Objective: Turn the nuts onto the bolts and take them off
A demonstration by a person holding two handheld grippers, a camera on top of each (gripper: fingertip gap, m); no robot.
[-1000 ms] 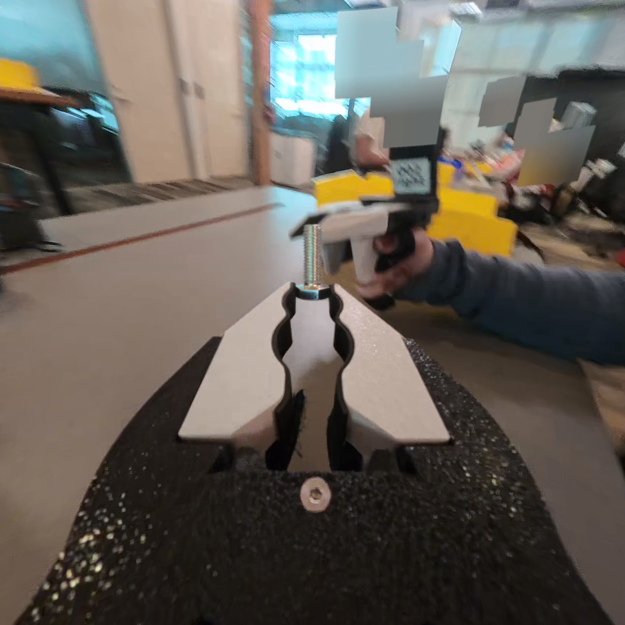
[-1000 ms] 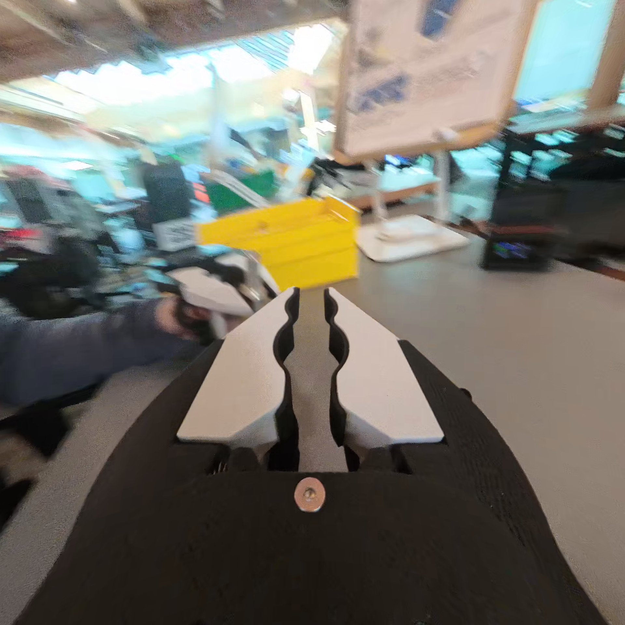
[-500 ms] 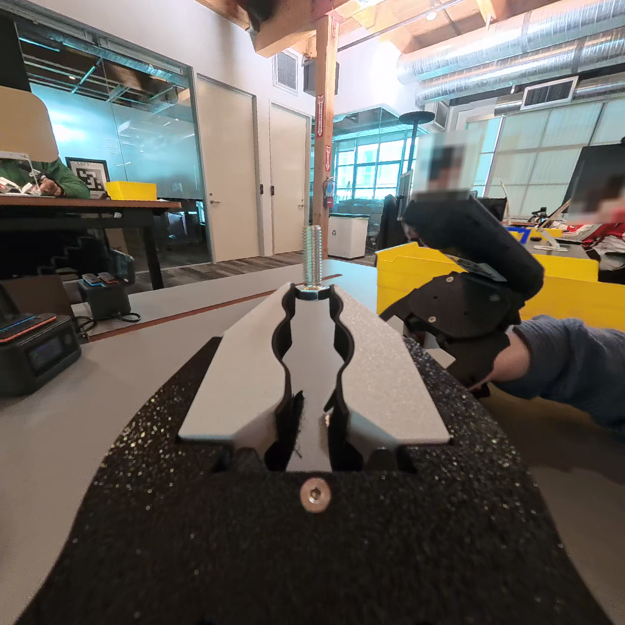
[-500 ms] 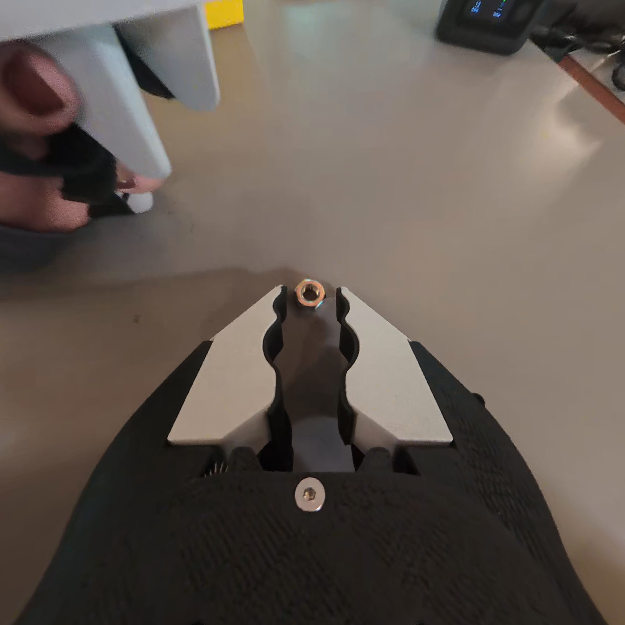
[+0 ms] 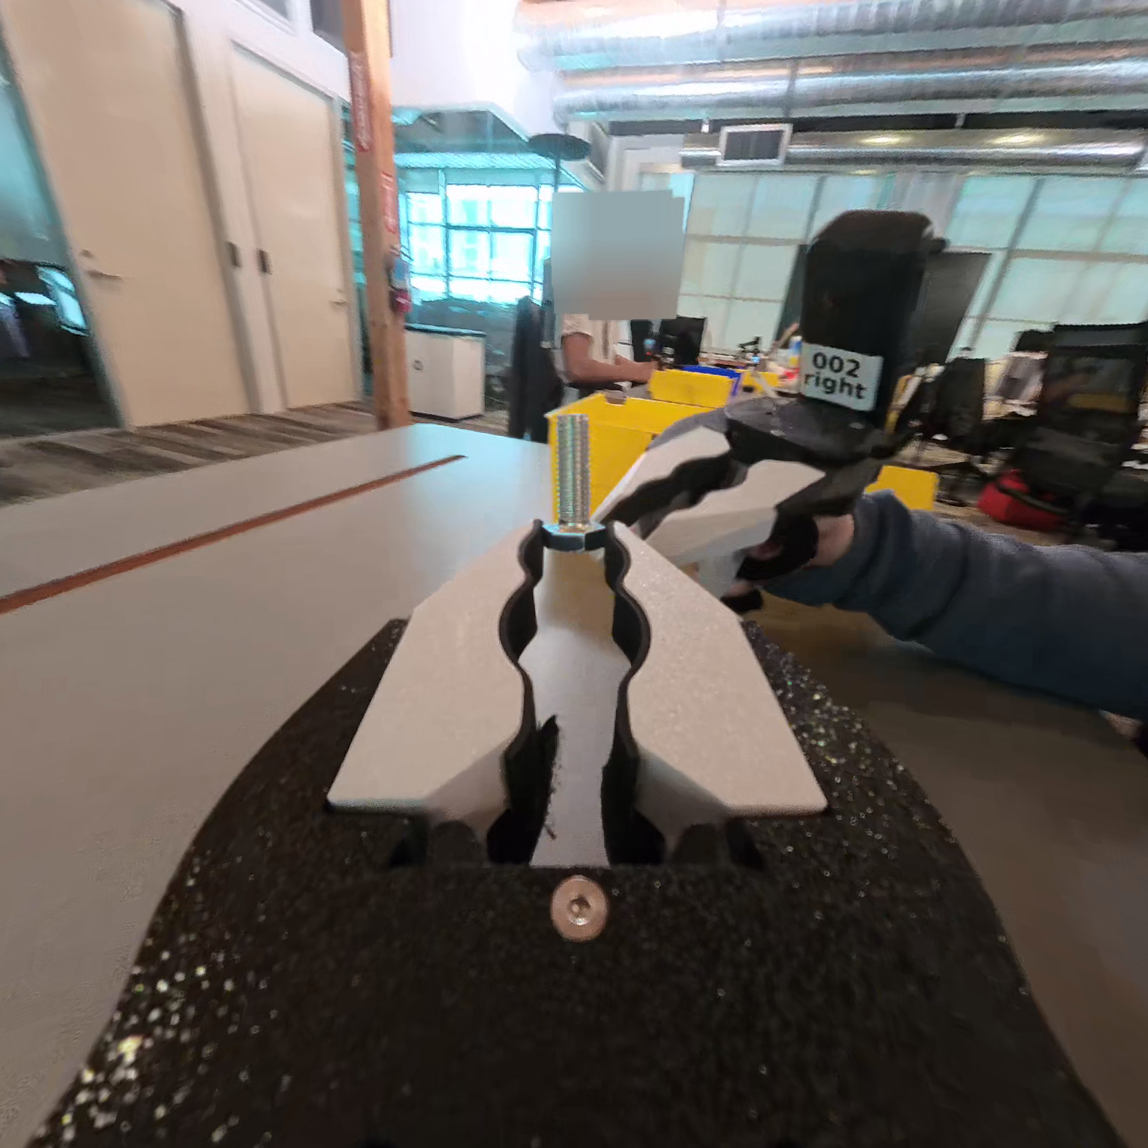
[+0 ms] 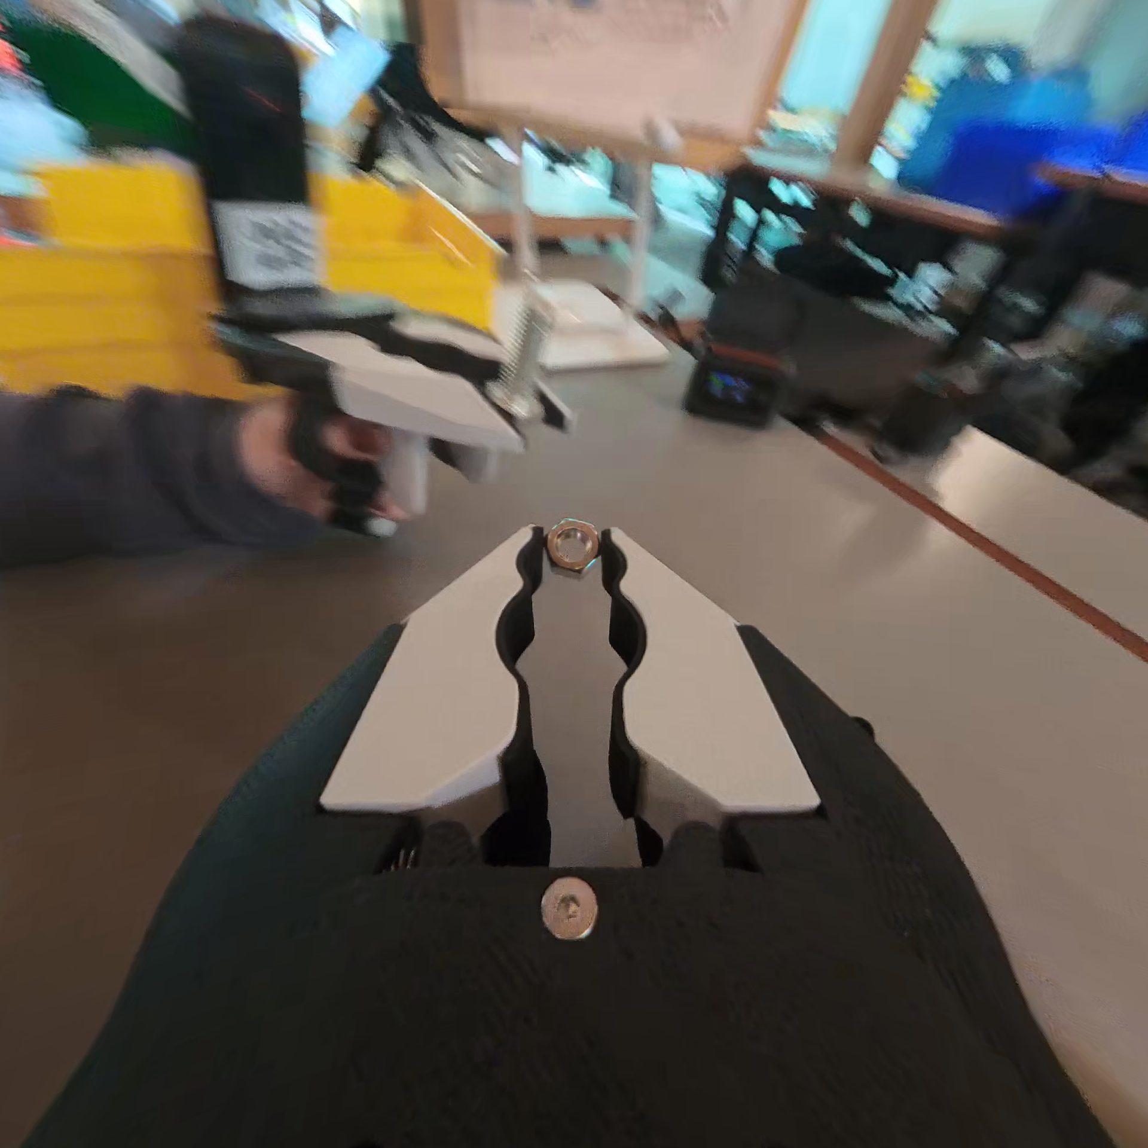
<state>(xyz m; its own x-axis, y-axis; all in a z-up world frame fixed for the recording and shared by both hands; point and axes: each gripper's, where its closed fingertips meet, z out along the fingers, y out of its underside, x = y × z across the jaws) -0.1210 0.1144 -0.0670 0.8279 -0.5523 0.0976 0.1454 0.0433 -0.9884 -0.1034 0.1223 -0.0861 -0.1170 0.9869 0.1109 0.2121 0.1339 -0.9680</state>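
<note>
- Left gripper [image 5: 571, 539]: jaws clenched on the hex head of a bolt [image 5: 573, 478], pinched at the very tips of the white fingers [image 5: 460, 671].
- Bolt: bright zinc-silver, threaded along the whole visible shank, standing upright above the jaws, head down. Nothing is threaded on the shank.
- In the right wrist view the same bolt [image 6: 525, 360] shows, motion-blurred, rising from the tip of the left gripper [image 6: 528, 407], which is lifted clear of the bench.
- Right gripper [image 6: 571, 550]: jaws grasping a nut [image 6: 571, 550] at the tips; the wavy black inner edges stay apart behind it.
- Nut: small, hexagonal, shiny silver metal, bore facing the camera and slightly up, with a bright ring inside the hole.
- In the left wrist view the right gripper [image 5: 627, 525] comes in from the right, fingers slanting down, tips just beside the bolt head; the nut itself cannot be made out there.
- A hand [image 5: 783, 546] in a dark blue sleeve [image 5: 994, 596] holds that gripper's grip.
- Bench [image 5: 186, 621]: plain grey top with a reddish-brown strip [image 5: 236, 528] running across it.
- Yellow bins [image 5: 621, 435] stand at the far edge, behind the bolt.
</note>
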